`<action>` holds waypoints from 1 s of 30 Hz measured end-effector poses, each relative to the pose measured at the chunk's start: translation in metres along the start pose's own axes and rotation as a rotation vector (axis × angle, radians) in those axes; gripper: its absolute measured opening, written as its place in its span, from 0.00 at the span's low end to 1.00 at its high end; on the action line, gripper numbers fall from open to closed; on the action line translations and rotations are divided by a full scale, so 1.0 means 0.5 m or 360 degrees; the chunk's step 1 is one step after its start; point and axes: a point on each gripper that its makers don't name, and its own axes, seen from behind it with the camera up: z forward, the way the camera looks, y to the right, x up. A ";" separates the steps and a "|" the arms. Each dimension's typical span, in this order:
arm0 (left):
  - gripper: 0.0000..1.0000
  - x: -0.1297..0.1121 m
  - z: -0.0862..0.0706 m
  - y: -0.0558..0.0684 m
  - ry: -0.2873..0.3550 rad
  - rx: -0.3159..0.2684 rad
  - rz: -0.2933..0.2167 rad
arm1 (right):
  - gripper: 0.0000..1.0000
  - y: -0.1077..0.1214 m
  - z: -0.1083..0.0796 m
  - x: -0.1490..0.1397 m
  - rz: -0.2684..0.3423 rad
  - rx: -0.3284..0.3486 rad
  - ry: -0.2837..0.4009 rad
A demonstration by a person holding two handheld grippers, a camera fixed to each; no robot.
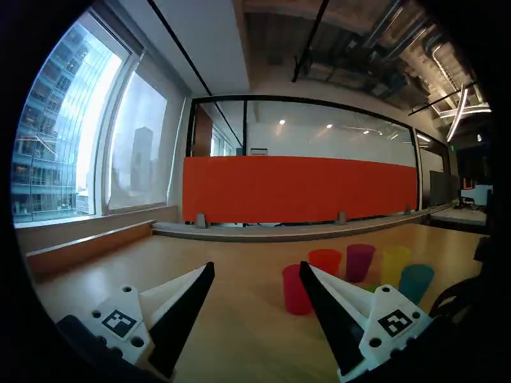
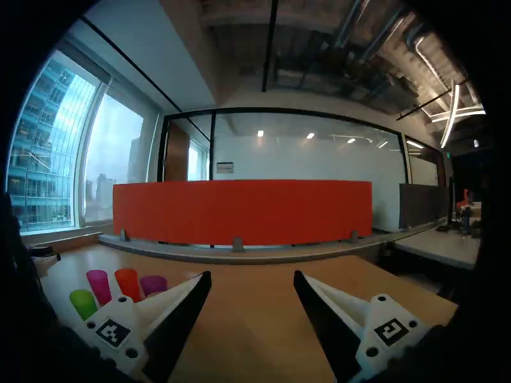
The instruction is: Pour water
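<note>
Cups (image 1: 359,262) ahead, by left gripper's (image 1: 255,264) jaws

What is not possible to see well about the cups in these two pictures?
1. Left gripper view: the green cup is almost fully hidden behind a finger of the left tongs.
2. Right gripper view: the purple cup has its base hidden behind the right tongs.
3. Both views: seen side-on, whether either is filled cannot be told.

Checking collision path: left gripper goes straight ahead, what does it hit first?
Likely the nearest red cup: it sits just behind one fingertip of the open left gripper. Down the middle, bare wooden table runs to the orange divider. Depth unclear.
</note>
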 end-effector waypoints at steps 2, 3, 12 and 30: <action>0.99 -0.003 0.001 0.001 -0.0008 -0.0001 0.0009 | 1.00 -0.001 -0.001 0.000 0.0000 0.0003 -0.0001; 0.99 -0.005 0.002 0.001 -0.0012 -0.0002 0.0012 | 1.00 -0.001 -0.001 0.000 -0.0001 0.0004 -0.0001; 0.99 -0.015 0.004 0.001 -0.0045 -0.0001 0.0016 | 1.00 -0.001 -0.001 -0.002 0.0002 0.0006 0.0000; 0.99 -0.018 0.005 0.004 -0.0050 -0.0011 0.0017 | 1.00 -0.020 -0.005 0.003 -0.0044 0.0067 0.0028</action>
